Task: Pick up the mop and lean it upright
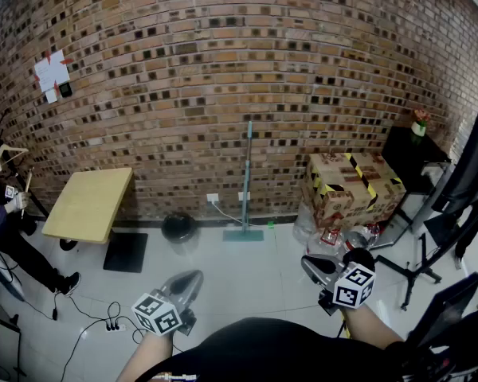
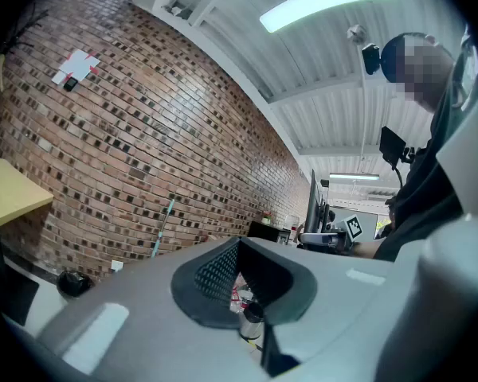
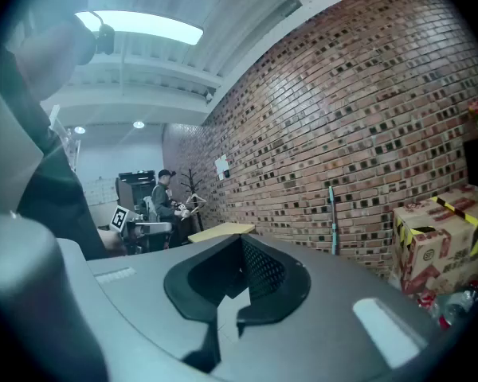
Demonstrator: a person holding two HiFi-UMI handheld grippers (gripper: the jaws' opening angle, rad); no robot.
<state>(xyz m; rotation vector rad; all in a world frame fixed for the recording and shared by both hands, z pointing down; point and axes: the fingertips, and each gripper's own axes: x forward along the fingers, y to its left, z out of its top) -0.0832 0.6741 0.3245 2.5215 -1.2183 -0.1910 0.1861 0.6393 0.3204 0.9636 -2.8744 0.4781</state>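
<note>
The mop (image 1: 248, 183) stood against the brick wall (image 1: 223, 62), well away from you across the floor (image 1: 247, 277). Its long axis ran near vertical. The teal handle pointed up with its top end on the bricks. The flat head (image 1: 243, 234) lay on the floor at the wall's foot, set crosswise along the wall. The mop sat between the black bin (image 1: 179, 228) to its left and the taped cardboard box (image 1: 352, 185) to its right, touching neither. The left gripper view showed the mop (image 2: 161, 229) as a thin teal line on the wall, and the right gripper view also showed it (image 3: 332, 217), just left of the box.

You held both grippers low and close to your body, far from the mop. The left gripper (image 1: 193, 277) pointed roughly level toward the wall. Its jaws (image 2: 240, 243) were brought together with nothing gripped, and only floor clutter showed through the hollow between them. The right gripper (image 1: 307, 267) tilted slightly down. Its jaws (image 3: 243, 243) also met at the tips and held nothing.

A yellow bench (image 1: 92, 201) stood at the left by the wall. A person (image 1: 8, 221) sat at the far left edge. A power strip (image 1: 110, 325) lay on the floor near your left gripper.
</note>
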